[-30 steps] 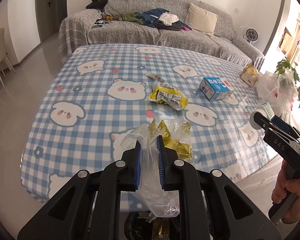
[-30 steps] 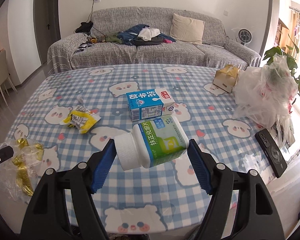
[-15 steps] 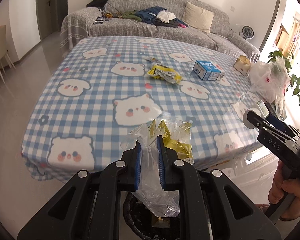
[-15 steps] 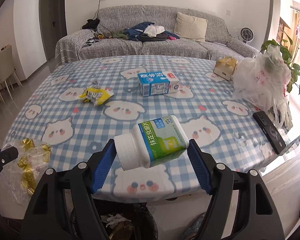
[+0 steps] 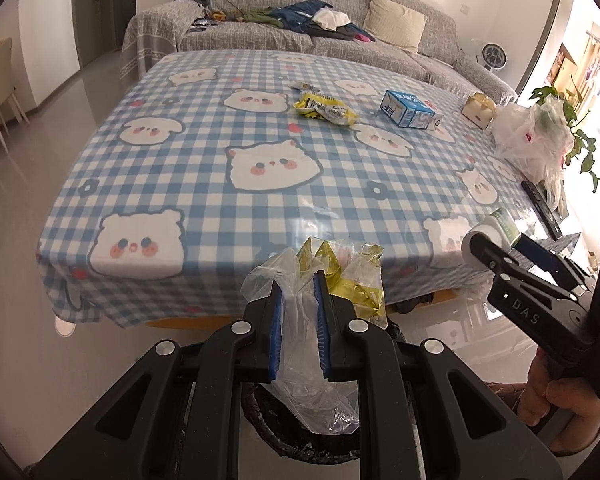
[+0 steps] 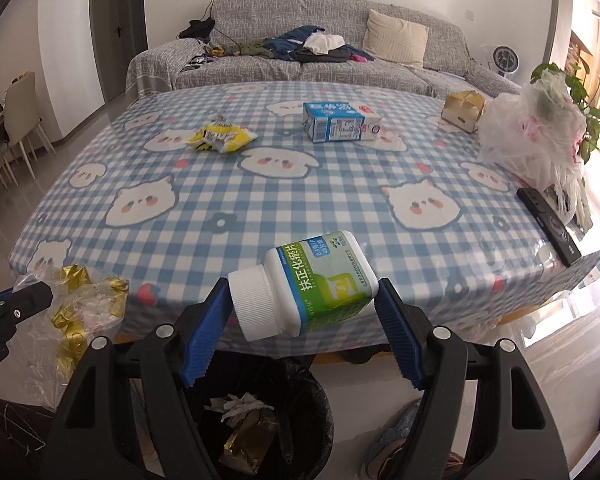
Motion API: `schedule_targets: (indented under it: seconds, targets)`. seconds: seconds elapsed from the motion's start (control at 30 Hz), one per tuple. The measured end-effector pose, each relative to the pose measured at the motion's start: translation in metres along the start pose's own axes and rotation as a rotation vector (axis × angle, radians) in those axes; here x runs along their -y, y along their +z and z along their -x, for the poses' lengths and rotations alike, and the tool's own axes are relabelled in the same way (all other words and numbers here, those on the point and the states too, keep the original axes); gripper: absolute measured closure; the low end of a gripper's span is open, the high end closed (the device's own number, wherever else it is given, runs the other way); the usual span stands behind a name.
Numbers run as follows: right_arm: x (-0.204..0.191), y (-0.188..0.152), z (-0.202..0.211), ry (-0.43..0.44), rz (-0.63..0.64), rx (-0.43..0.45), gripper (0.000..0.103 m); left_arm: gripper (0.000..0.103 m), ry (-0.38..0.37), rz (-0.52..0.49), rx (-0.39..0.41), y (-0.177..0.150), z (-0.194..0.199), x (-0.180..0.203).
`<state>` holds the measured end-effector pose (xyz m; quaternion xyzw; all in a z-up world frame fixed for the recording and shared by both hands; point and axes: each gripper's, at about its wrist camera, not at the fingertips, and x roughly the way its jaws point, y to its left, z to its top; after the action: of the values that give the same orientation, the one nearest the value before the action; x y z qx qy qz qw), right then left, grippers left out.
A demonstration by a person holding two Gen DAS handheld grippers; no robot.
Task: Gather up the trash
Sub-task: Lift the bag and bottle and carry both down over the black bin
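Since the earlier frames we have drawn back past the table edge: the black-lined round trash bin (image 6: 256, 412) now sits below both grippers. Left gripper (image 5: 298, 320) stays clenched on a crumpled clear plastic bag with gold foil scraps (image 5: 340, 276). Right gripper (image 6: 300, 328) still grasps a white pill bottle with green label (image 6: 312, 284) sideways. Blue-and-white checked bear-print tablecloth (image 6: 260, 200) carries a blue milk carton (image 6: 336, 122) and a yellow snack wrapper (image 6: 220, 138). Grey sofa (image 6: 300, 40) behind.
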<state>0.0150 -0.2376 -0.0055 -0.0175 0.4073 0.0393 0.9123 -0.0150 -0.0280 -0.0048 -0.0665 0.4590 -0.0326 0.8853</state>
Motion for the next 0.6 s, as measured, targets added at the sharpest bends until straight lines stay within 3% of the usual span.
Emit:
schedule_targets:
  seconds: [0.6]
  targets:
    - [-0.018, -0.044, 0.007, 0.042, 0.014, -0.058, 0.033, 0.090, 0.012, 0.039, -0.071, -0.052, -0.015, -0.005]
